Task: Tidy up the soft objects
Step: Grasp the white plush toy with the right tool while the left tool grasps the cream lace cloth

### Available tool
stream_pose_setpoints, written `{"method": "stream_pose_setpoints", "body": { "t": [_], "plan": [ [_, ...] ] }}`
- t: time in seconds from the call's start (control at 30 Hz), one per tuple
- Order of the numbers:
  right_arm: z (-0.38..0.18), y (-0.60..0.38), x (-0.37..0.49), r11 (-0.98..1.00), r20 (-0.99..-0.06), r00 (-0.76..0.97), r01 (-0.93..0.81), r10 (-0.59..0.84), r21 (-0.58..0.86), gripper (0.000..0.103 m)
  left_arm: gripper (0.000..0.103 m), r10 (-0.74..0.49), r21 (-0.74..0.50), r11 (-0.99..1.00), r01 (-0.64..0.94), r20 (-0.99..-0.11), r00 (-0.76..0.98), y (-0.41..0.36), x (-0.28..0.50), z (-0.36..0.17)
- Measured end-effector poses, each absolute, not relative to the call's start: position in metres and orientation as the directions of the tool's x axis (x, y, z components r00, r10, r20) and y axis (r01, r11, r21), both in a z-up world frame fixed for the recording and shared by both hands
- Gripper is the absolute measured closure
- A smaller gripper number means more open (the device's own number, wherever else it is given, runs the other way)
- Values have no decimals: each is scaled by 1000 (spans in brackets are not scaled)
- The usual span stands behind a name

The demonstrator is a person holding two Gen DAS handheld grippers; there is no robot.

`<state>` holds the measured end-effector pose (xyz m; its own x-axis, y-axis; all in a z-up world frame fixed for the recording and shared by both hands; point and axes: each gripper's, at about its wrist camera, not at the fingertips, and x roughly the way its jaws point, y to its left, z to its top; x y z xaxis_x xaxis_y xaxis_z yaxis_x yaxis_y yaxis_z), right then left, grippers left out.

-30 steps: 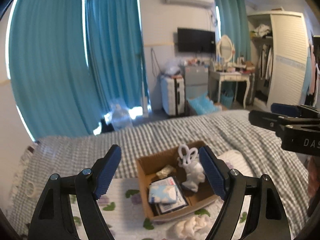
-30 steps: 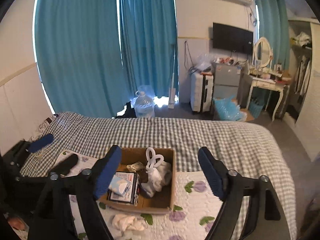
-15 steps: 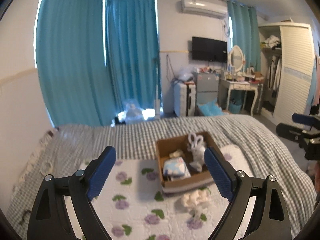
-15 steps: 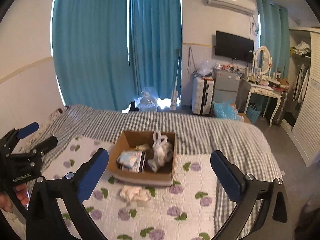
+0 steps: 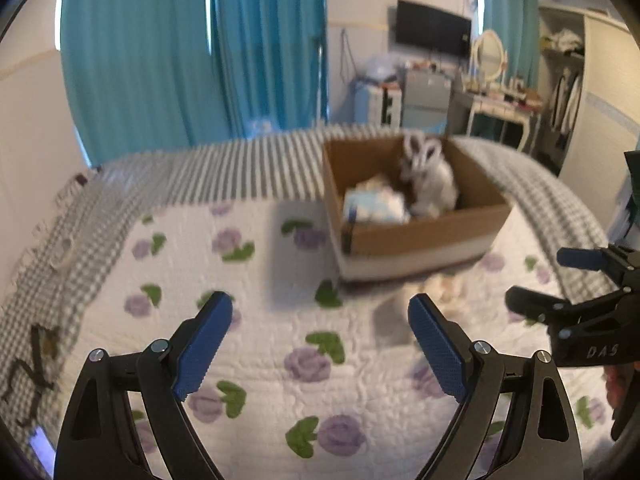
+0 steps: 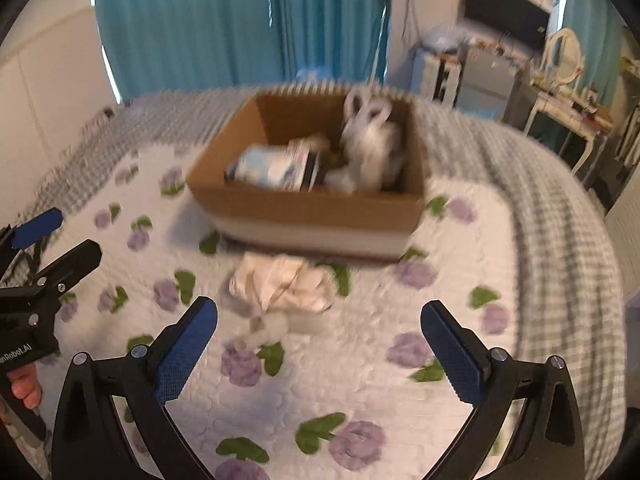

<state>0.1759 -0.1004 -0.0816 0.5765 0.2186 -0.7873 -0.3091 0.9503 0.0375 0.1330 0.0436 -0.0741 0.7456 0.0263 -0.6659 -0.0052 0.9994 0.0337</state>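
A brown cardboard box [image 6: 312, 212] stands on the flowered quilt; it also shows in the left wrist view [image 5: 424, 236]. Inside are a white plush bunny [image 6: 370, 144], also seen in the left wrist view [image 5: 430, 180], and a blue-white pack [image 6: 276, 168]. A crumpled cream soft item [image 6: 282, 280] lies on the quilt just in front of the box, barely seen in the left wrist view [image 5: 444, 288]. My right gripper [image 6: 318, 344] is open and empty, just short of the cream item. My left gripper [image 5: 320, 340] is open and empty, left of it.
The bed has a white quilt with purple flowers [image 6: 360, 380] over a grey checked cover [image 6: 560, 208]. Teal curtains [image 5: 192, 52], a dressing table [image 5: 500, 108] and a wardrobe [image 5: 592, 92] stand beyond the bed.
Both grippers have dropped and moved closer to the bed. The box and the cream item now look much larger and nearer. Both grippers stay open.
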Motion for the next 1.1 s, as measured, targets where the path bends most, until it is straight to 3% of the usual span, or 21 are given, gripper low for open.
{"method": "stream_pose_setpoints", "body": {
  "t": [0.1, 0.23, 0.5, 0.6, 0.67, 0.8, 1.1],
  "plan": [
    [-119, -87, 187, 945, -823, 521, -321, 227, 57, 2, 12, 35, 40, 999, -10, -698, 715, 52, 143, -99],
    [-164, -74, 204, 942, -867, 436, -319, 242, 102, 13, 12, 40, 38, 999, -17, -733, 679, 62, 155, -126],
    [-198, -66, 222, 939, -886, 377, -307, 268, 154, 30, 12, 7, 35, 999, 30, -768, 641, 59, 169, -157],
    [-198, -68, 221, 948, -888, 392, -289, 241, 130, 47, 12, -8, 21, 999, 39, -779, 627, 56, 169, -161],
    [-196, -74, 220, 948, -882, 394, -278, 259, 154, 51, 12, -17, 13, 999, 43, -782, 623, 55, 170, -162],
    [-188, -77, 210, 936, -870, 400, -308, 289, 169, 73, 12, -22, 11, 999, 50, -783, 622, 50, 165, -158],
    [-155, -91, 183, 933, -831, 457, -310, 315, 183, 76, 12, -28, 19, 998, 65, -762, 647, 32, 147, -128]
  ]
}}
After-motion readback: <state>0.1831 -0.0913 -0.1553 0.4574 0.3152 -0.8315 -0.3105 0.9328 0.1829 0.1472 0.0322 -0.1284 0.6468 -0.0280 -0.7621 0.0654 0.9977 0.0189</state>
